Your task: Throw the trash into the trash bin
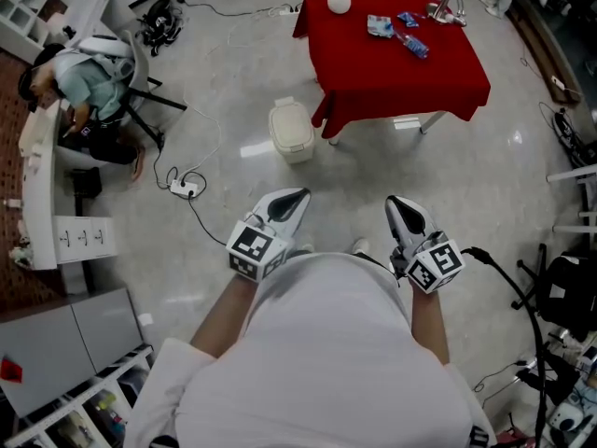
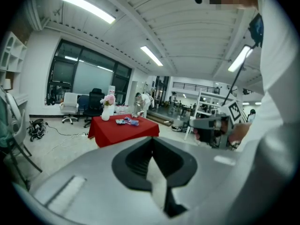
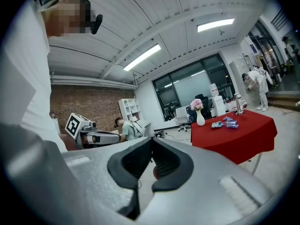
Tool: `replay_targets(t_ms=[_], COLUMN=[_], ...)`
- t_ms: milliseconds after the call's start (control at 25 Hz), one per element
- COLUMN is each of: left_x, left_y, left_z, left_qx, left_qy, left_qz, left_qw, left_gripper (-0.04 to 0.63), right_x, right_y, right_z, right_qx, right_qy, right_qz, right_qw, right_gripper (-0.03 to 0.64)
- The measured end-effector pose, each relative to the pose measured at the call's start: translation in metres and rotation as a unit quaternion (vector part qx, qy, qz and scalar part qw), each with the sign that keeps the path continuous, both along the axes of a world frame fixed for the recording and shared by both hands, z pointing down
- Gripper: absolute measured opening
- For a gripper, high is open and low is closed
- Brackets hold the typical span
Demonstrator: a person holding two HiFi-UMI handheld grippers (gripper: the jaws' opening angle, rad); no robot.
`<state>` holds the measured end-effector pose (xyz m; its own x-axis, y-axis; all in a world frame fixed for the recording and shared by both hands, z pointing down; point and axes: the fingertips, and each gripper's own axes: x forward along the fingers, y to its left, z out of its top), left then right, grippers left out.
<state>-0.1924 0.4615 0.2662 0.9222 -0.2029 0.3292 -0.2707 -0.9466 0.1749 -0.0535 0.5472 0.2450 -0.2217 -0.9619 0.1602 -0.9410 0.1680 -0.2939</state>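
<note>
**First:** Left gripper (image 1: 297, 197): spread or pressed together?

**Second:** Pressed together, with nothing in it. The right gripper (image 1: 399, 205) is the same, its jaws meeting at the tips and empty. The person holds both low in front of the waist, side by side, pointing toward the tabletop (image 1: 392, 77).

**First:** And the trash (image 1: 381, 26)?

**Second:** It lies on the red cloth of the tabletop, well apart from both grippers. I see a pale crumpled piece and a blue wrapper (image 1: 413, 45) just beside it, toward the far side. A white vase (image 1: 340, 0) with pink flowers stands at the far left corner.

**First:** Where is the bin (image 1: 291, 131)?

**Second:** It stands on the floor, just off the tabletop's near left corner. It is cream-coloured, has its lid on, and sits between the person and the tabletop.

**First:** Anything else around?

**Second:** A seated person (image 1: 89, 82) leans over a desk at the left. A power strip (image 1: 185, 188) lies on the floor to the left of the left gripper, its cable trailing away.
</note>
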Motion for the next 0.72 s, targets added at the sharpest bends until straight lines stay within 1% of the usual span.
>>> replay_targets(t_ms=[120, 280, 480, 720], left_x=[-0.012, -0.028, -0.044, -0.044], left_y=[-0.006, -0.012, -0.017, -0.027], left_z=[-0.002, 0.002, 0.009, 0.015], left_qx=[0.007, 0.009, -0.004, -0.016], left_qy=[0.005, 0.002, -0.002, -0.005], left_qz=[0.006, 0.016, 0.023, 0.023], left_qw=[0.9999, 0.9998, 0.9997, 0.9996], left_gripper=[0.003, 0.003, 0.003, 0.003], right_x=[-0.012, -0.027, -0.044, -0.044], right_y=[-0.006, -0.011, -0.013, -0.023], right_z=[0.005, 0.011, 0.02, 0.029], right_qx=[-0.005, -0.017, -0.031, -0.05], right_qy=[0.004, 0.012, 0.024, 0.019], right_qz=[0.006, 0.01, 0.009, 0.012], right_qw=[1.0, 1.0, 0.999, 0.999], right_gripper=[0.0, -0.002, 0.0, 0.0])
